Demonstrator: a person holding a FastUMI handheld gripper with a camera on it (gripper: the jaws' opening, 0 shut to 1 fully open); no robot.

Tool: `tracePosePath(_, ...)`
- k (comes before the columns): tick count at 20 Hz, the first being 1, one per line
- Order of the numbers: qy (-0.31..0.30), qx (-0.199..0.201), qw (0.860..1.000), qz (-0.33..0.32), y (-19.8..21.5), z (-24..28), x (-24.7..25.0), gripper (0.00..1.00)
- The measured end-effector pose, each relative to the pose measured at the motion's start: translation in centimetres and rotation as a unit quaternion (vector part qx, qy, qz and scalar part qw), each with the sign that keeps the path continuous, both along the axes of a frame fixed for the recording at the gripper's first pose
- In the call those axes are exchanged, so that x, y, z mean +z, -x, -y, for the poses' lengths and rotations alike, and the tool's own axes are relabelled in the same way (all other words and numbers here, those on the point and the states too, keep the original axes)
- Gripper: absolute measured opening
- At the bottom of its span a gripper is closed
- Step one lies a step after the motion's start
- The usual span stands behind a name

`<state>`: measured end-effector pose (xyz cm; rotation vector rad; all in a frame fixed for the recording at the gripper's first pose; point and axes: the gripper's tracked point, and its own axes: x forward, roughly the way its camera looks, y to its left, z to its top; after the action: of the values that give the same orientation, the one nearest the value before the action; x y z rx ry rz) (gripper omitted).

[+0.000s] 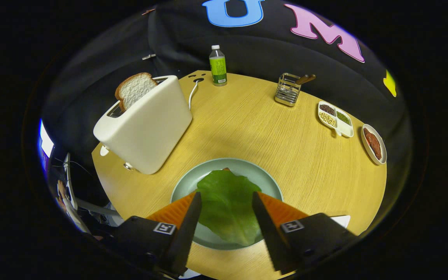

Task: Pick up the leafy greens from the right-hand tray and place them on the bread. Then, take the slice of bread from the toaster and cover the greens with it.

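A green lettuce leaf (pixel 227 204) lies on the pale green plate (pixel 270 182), covering the bread beneath it; just a small brown crust corner (pixel 226 169) peeks out at the leaf's far edge. My gripper (pixel 226 202) hovers above the plate, open, with the leaf seen between its fingers and neither finger pressing on it. Beyond and to the left stands a cream toaster (pixel 146 124) with a slice of bread (pixel 133 90) sticking up out of its slot.
On the round wooden table (pixel 247 124) beyond the plate stand a green bottle (pixel 218 66) and a metal rack (pixel 288 90). Far right sit a divided dish of beans (pixel 335 118) and a small dish of red food (pixel 373 144). The toaster's cord (pixel 193 93) runs back.
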<state>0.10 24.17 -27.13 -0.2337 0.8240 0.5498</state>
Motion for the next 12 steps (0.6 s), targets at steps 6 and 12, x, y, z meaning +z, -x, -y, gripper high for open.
tracePosePath(6,-0.016,0.012,0.999,0.048,-0.7,-1.9,3.3,0.99)
tracePosePath(12,-0.045,0.061,0.991,0.109,-0.9,-8.0,9.6,0.99)
